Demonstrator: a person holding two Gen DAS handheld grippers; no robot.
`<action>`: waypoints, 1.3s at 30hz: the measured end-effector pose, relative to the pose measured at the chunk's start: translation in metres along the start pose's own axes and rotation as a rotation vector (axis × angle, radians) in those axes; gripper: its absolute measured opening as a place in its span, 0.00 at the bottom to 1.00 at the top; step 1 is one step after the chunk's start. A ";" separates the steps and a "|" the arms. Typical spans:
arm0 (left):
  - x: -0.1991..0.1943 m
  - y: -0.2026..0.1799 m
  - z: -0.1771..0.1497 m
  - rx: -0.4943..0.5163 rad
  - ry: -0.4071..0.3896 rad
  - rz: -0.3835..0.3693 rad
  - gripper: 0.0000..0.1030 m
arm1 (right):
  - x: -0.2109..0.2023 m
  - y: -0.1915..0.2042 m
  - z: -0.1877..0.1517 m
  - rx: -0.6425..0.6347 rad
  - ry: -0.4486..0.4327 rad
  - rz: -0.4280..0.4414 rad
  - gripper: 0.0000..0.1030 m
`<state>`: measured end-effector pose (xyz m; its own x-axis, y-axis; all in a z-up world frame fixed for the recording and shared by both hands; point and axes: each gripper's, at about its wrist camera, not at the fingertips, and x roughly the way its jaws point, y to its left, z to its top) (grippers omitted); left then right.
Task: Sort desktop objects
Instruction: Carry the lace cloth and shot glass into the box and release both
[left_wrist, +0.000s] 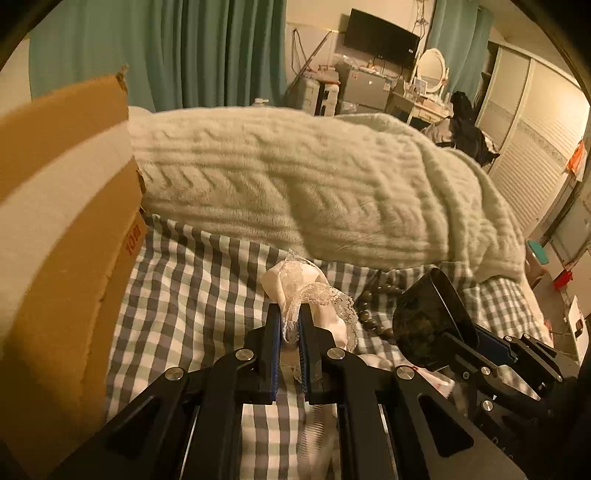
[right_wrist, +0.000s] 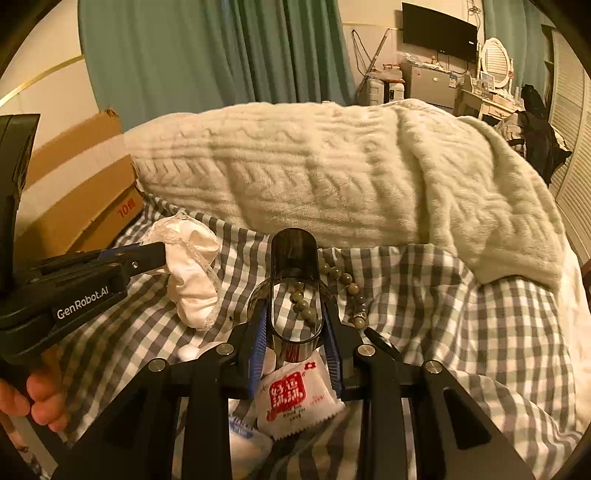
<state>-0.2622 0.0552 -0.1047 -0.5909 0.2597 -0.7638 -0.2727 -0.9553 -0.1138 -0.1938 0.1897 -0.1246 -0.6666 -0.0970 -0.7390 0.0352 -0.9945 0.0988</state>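
The left gripper (left_wrist: 290, 325) is pinching a white lace-trimmed fabric piece (left_wrist: 306, 291) between its blue-padded fingers (left_wrist: 274, 332), the jaws nearly together on the thin cloth, which is bunching up beyond the fingertips above the grey-and-white checked bedsheet (left_wrist: 192, 266). The right gripper (right_wrist: 295, 332) is clamping a dark, smoky translucent plastic cup (right_wrist: 293, 291) by its sides, the cup lying along the fingers with its rounded end pointing away from the camera; the checked pattern and some beads are showing through its wall. A string of round olive-green beads (right_wrist: 347, 284) is lying on the sheet just beside and beyond the cup. Below the right gripper's fingers a small white sachet with red printing (right_wrist: 295, 400) is resting on the sheet. A brown cardboard box (left_wrist: 66, 229) is standing at the left edge of the bed, and a cream cable-knit plush blanket (left_wrist: 295, 177) is lying heaped across the bed beyond the items. A person's hand (right_wrist: 33, 402) is holding the left gripper's handle.
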 end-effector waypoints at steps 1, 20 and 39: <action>-0.006 0.000 0.001 0.001 -0.008 -0.001 0.09 | -0.005 0.000 0.000 0.002 -0.008 -0.005 0.26; -0.212 0.022 0.059 0.002 -0.313 -0.001 0.09 | -0.150 0.095 0.069 -0.192 -0.218 0.039 0.26; -0.197 0.211 0.030 -0.156 -0.196 0.250 0.11 | -0.090 0.263 0.089 -0.398 -0.192 0.212 0.27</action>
<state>-0.2255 -0.1937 0.0409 -0.7636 0.0229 -0.6453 0.0088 -0.9989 -0.0458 -0.1910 -0.0594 0.0277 -0.7382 -0.3270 -0.5900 0.4418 -0.8954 -0.0564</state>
